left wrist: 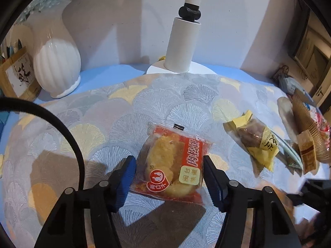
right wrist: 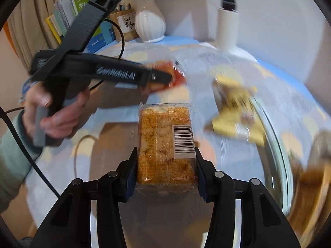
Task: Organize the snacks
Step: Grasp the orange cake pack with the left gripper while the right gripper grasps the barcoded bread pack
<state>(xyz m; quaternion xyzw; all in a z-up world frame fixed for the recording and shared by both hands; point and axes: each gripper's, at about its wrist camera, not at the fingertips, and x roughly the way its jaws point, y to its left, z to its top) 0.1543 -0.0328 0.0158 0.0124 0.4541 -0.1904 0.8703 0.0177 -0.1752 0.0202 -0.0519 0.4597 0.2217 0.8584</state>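
1. Left gripper: its blue-padded fingers stood either side of the red pastry packet, which lay flat on the patterned cloth. The right pad met the packet's edge; the left pad stood just beside it, and a firm pinch could not be confirmed.
2. Only the left wrist view showed sharply the white ribbed vase at far left, the white lamp post at centre back, and the basket at far right.
3. Yellow snack packet: it lay on the cloth between the red packet and the basket, apart from both.
4. Only the right wrist view showed the person's hand, in a pale green sleeve, gripping the left gripper's handle, with books standing behind it.
5. Right gripper: its fingers pinched the clear-wrapped orange packet, pads pressed on both sides, barcode facing up, the packet held above the cloth.
6. Count: three snack packets clearly seen outside the basket, two grippers, one vase, one lamp. The basket's contents were too blurred to count.
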